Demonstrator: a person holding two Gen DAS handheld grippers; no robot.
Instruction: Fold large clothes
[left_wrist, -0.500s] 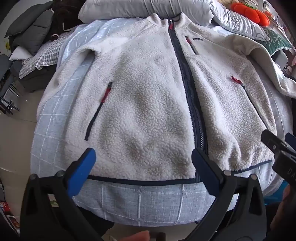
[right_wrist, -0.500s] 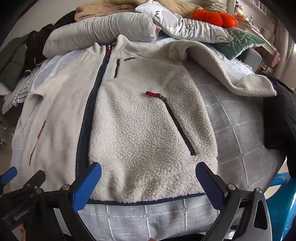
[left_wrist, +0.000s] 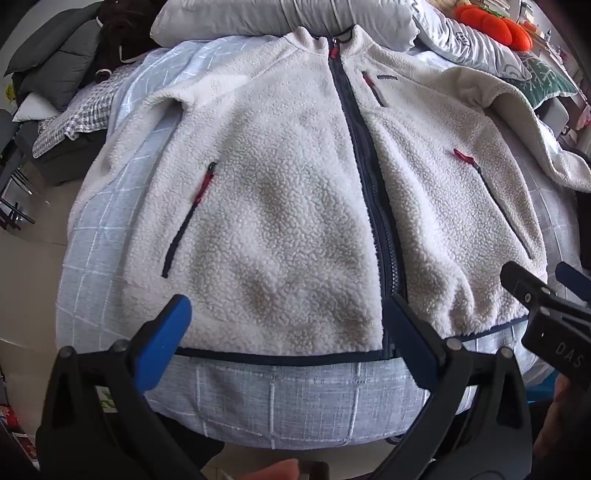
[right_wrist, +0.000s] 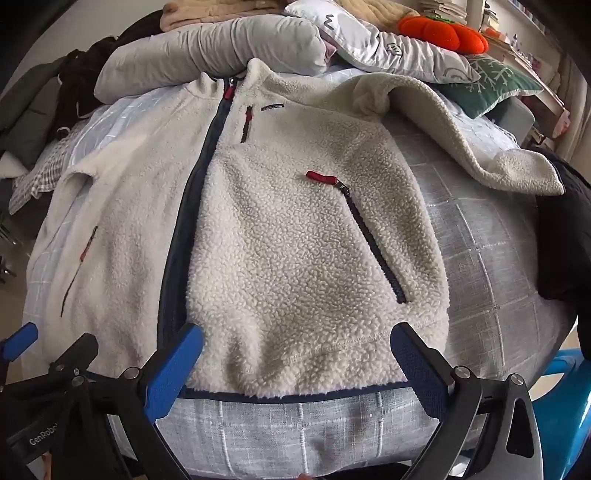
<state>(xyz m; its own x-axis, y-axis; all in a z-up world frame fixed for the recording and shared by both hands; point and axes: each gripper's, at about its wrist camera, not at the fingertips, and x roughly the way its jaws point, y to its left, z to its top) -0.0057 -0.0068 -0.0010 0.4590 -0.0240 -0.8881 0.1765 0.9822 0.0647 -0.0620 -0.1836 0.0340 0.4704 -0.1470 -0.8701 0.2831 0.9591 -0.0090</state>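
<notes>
A cream fleece jacket (left_wrist: 295, 206) lies face up on the bed, navy zip (left_wrist: 369, 177) closed, collar toward the pillows. Its navy-trimmed hem (left_wrist: 280, 357) runs along the near edge. One sleeve (right_wrist: 480, 155) stretches out to the right; the other (left_wrist: 122, 158) lies along the left side. My left gripper (left_wrist: 288, 310) hovers open above the hem, left of the zip, with nothing between its blue pads. My right gripper (right_wrist: 297, 336) hangs open over the hem's right half, beside the pocket zip (right_wrist: 373, 243). Each gripper shows at the edge of the other's view.
The bed has a pale blue checked cover (right_wrist: 480, 280). Grey pillows (right_wrist: 221, 55), an orange pumpkin cushion (right_wrist: 443, 31) and a green cushion (right_wrist: 495, 81) crowd the headboard end. Dark clothes (left_wrist: 44, 74) pile up at the left, a dark garment (right_wrist: 561, 229) at the right, with a blue stool (right_wrist: 569, 406) below.
My right gripper has shifted slightly to the left along the hem. The jacket and the left gripper have stayed where they were.
</notes>
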